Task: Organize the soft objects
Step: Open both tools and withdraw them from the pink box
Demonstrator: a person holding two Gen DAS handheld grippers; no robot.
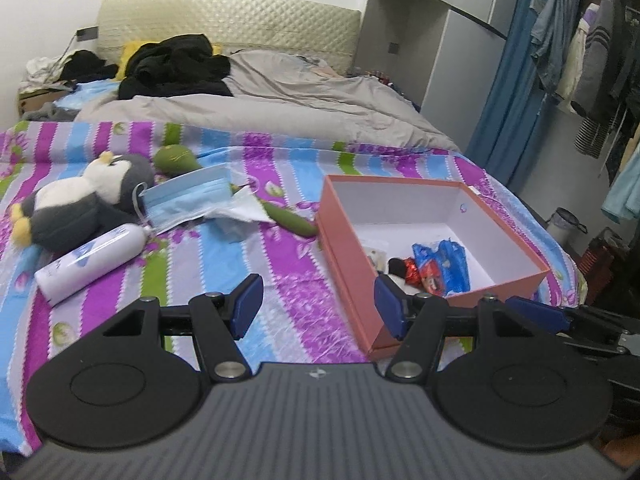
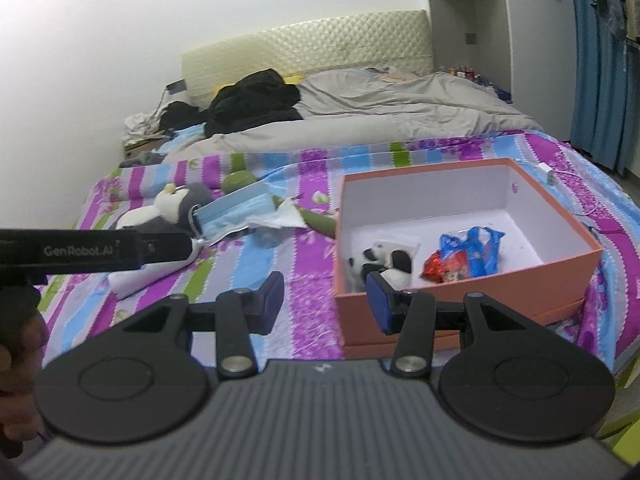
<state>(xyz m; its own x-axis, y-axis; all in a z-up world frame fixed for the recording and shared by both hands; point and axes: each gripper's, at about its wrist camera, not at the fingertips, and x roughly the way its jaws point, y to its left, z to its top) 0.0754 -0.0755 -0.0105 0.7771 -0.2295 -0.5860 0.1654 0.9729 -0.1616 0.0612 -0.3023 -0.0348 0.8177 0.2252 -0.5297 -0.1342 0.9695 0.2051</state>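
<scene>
Nearest: left gripper (image 1: 318, 306), jaws apart w/ nothing btwn them, over the striped bedsheet (image 1: 288, 280). Right gripper (image 2: 326, 300), jaws also apart & empty, narrower gap. Left-wrist view: white bottle (image 1: 90, 262) at 9 o'clock of the left gripper, lying on its side. Orange box (image 1: 400, 236) at 2 o'clock, lid off; inside are a panda plush (image 2: 380, 264), a red wrapper (image 2: 440, 264) & a blue packet (image 2: 476, 252). Farther, at 10 o'clock, a penguin plush (image 1: 80, 200) lies touching a blue face mask (image 1: 188, 198); a white tissue (image 1: 244, 210) & green plush (image 1: 178, 158) are just beside the mask. Grey duvet (image 1: 280, 104) & black clothes (image 1: 176, 66) at 12 o'clock, far.
</scene>
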